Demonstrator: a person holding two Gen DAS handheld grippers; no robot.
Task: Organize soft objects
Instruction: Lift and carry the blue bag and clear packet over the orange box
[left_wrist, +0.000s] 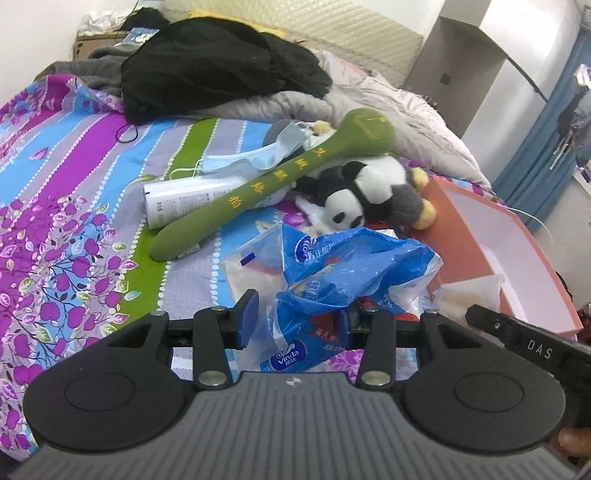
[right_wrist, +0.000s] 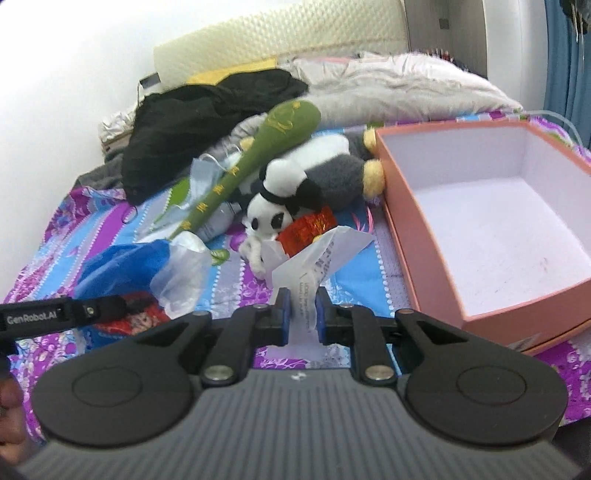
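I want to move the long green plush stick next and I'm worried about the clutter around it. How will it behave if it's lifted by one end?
The green plush stick looks soft and light, so it would likely droop. It rests across the white bottle and beside the panda toy, so lifting may nudge both.

Bright even light; fisheye edge warp; slight blur.

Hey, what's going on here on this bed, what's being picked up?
A person is tidying soft clutter on a bed with a handheld gripper in each hand. The left gripper is closed on a crumpled blue tissue packet, and the right gripper pinches a clear plastic wrapper. An open pink box sits empty to the right. A panda plush and a green plush stick still lie on the bedsheet.
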